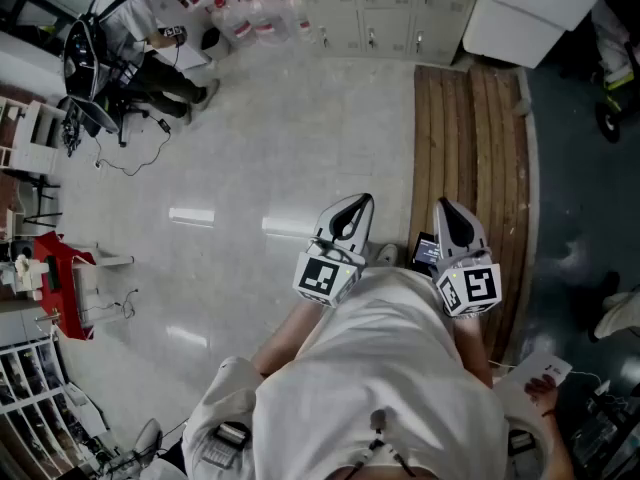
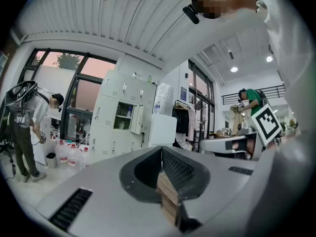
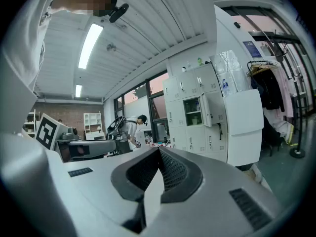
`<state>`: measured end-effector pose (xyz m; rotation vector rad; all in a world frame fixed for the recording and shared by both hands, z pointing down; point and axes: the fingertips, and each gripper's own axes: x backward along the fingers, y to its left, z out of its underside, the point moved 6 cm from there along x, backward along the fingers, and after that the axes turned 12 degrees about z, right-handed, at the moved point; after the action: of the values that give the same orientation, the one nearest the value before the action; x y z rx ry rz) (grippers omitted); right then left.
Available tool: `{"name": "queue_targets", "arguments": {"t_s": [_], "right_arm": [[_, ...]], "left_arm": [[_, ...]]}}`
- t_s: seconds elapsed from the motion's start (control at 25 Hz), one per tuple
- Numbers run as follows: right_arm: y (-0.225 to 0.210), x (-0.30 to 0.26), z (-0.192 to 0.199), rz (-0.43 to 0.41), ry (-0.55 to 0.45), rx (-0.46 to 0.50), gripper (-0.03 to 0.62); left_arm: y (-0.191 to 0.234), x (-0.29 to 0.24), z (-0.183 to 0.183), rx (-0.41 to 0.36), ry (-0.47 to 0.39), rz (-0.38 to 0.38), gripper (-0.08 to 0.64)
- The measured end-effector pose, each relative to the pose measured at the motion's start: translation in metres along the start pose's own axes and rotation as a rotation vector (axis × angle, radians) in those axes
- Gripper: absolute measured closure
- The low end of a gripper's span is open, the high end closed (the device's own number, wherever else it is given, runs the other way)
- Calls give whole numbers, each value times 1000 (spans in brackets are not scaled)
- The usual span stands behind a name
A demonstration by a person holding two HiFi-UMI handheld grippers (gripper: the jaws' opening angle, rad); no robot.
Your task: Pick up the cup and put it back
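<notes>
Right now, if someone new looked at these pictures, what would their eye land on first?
Probably the two grippers held side by side low in the head view, the left gripper and the right gripper, both with jaws together and nothing between them. Next comes the wooden slat platform running up the right side of the pale floor, with the white lockers along the top. No cup shows in any view.

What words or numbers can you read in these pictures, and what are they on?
No words or numbers can be read here.
Blue sign: too small to read.
Bottle labels: red, too small and blurred to read.
Marker cubes: black-and-white square patterns, not letters.
</notes>
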<state>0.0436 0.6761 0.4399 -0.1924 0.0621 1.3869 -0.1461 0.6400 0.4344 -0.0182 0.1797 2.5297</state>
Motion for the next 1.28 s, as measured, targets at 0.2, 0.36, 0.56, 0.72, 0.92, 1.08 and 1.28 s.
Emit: {"name": "queue_targets", "arguments": {"t_s": [0.2,0.36,0.56,0.72,0.92,1.08,1.28], "right_arm": [[-5,8,2,13,0,-26,568],[-2,10,3,-8,-3,-21,568],[-9,16,5,-13,-13,-17,568],[-18,19,4,9,-14,-33,568],[-24,16,2,14,-9,-23,568],[-27,9,3,14,-6,-29,568],[-34,-11,4,11,-22,-49,568]], "left_arm": [[-10,-1,2,-6,0,9,551],[-12,1,1,-11,7,0,552],[-18,-6,2,-25,-1,8,551],[-21,-13,1,-25,3,25,551],[-18,-21,-4,-29,13,31,551],[-13,-29,1,-20,6,33,551],[2,-47,5,-3,3,45,551]]}}
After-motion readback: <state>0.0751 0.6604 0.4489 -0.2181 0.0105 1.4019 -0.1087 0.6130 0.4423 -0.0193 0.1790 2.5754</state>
